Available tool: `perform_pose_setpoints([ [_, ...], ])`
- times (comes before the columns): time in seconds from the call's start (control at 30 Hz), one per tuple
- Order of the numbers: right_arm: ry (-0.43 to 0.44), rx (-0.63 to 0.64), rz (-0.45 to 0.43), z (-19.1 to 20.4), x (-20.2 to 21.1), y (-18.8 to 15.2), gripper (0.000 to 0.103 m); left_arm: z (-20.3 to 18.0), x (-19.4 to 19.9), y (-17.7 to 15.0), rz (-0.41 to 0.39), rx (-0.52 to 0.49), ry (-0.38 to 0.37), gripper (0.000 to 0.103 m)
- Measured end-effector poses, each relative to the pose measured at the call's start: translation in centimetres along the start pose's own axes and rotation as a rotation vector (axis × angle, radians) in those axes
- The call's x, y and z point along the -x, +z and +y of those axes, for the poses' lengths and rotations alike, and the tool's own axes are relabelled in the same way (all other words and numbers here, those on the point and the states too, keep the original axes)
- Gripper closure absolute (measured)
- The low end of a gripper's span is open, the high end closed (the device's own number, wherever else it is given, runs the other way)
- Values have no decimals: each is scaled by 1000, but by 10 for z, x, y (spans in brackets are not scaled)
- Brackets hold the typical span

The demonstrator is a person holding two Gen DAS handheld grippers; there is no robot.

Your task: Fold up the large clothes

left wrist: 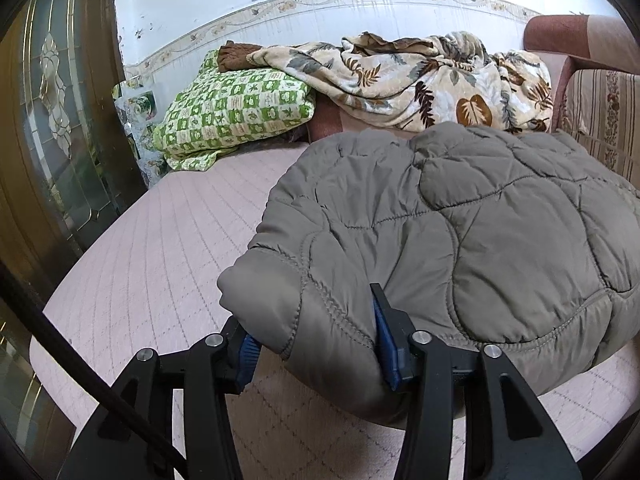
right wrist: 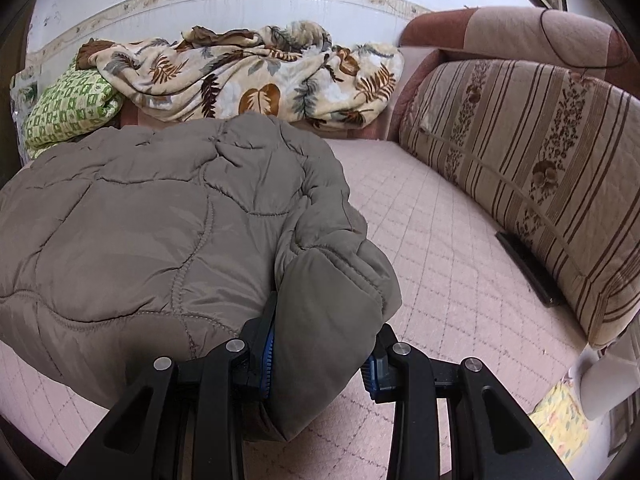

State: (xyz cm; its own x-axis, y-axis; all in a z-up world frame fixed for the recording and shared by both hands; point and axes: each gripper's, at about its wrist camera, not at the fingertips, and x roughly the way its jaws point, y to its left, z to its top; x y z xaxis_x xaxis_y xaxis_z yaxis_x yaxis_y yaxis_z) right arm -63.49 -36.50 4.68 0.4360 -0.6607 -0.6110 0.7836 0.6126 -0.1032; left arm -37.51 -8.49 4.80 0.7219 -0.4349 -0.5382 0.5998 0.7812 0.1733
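left wrist view: left gripper (left wrist: 316,344) pinches puffy grey-brown quilted jacket (left wrist: 460,220), near-left corner;
right wrist view: right gripper (right wrist: 320,354) clamps its near-right corner;
progress: folded bundle on the pink quilted mattress (left wrist: 168,240); final fold likely left

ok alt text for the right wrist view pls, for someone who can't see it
The right gripper clamps a thick fold of a grey-brown quilted jacket lying on a pink quilted sofa seat. Behind it lie a leaf-print blanket and a green checked pillow, and a striped cushion stands to the right.
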Motion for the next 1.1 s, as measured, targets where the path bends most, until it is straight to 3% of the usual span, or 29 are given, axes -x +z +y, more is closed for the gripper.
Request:
perform_pose_setpoints([
  [0.27,39,-61,43,-9,-4,-6,60,1,-3,-8,8,22,-5,49],
  [0.37,63,-129,58,-20,-3,-9,53,10,-5,-9,20,66,-11,39],
  [0.43,93,-170,62,-26,-1,-11,50,16,-6,-9,31,102,2,24],
  [0.5,116,-207,70,-33,1,-12,46,21,-6,-9,37,126,8,17],
  [0.57,129,-249,70,-40,5,-15,39,26,-6,-10,49,153,-5,15],
  [0.73,140,-347,60,-55,19,-24,35,42,-1,-11,58,218,-15,11],
  [0.83,97,-364,18,-60,33,-27,34,54,1,-13,66,276,-31,9],
  [0.9,23,-365,-35,-65,46,-26,34,59,2,-12,66,295,-25,9],
  [0.97,-45,-338,-135,-65,64,-22,47,62,4,-12,58,316,-30,9],
  [1.03,-33,-301,-214,-60,77,-17,58,65,6,-12,51,340,-39,9],
  [1.1,17,-249,-275,-49,85,-14,59,67,7,-11,45,357,-43,9],
])
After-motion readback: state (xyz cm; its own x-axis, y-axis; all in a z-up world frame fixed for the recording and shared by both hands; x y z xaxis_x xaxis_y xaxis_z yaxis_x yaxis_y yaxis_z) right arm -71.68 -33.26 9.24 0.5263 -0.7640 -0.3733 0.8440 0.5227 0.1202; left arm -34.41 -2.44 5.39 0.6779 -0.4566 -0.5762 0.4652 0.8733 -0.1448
